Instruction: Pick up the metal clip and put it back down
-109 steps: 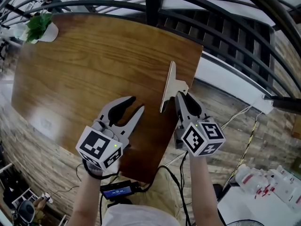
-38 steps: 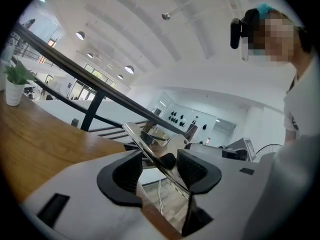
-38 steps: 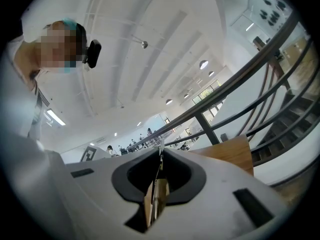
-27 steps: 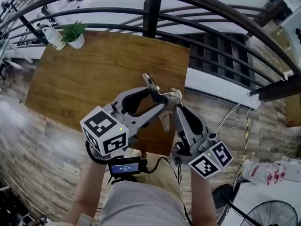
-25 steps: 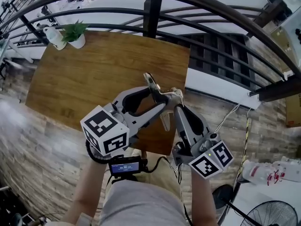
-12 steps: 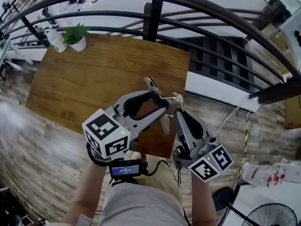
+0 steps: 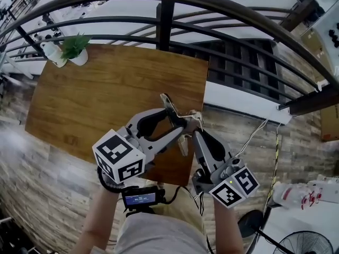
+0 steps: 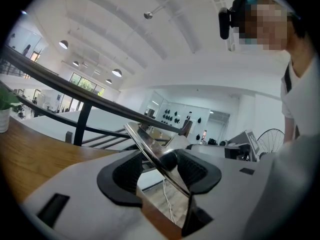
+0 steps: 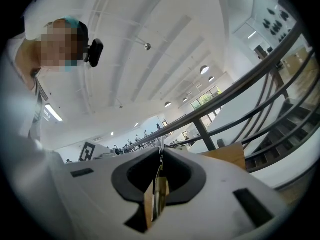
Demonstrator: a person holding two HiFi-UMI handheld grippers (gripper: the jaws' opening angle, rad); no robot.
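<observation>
A shiny metal clip (image 7: 170, 105) sits on the top edge of a thin wooden board (image 7: 183, 143). Both are held up in the air over the near right corner of the brown table (image 7: 106, 94). My left gripper (image 7: 179, 119) is shut on the clip's handles. In the left gripper view the clip (image 8: 150, 146) runs slantwise between the dark pads (image 8: 125, 171), with the board (image 8: 160, 211) below it. My right gripper (image 7: 195, 134) is shut on the board. In the right gripper view the board (image 9: 159, 196) stands edge-on between the jaws. The clip's mouth is hidden behind the fingers.
A potted plant (image 7: 74, 49) and a white bottle (image 7: 52, 52) stand at the table's far left corner. A dark metal railing (image 7: 212, 15) curves past the table's far side. Cables (image 7: 265, 131) trail over the wooden floor to the right. A fan (image 7: 312, 242) stands at the lower right.
Earlier the left gripper stood open by the board on the table. Now it is shut on the clip and both grippers are raised. Over the last second they hardly moved.
</observation>
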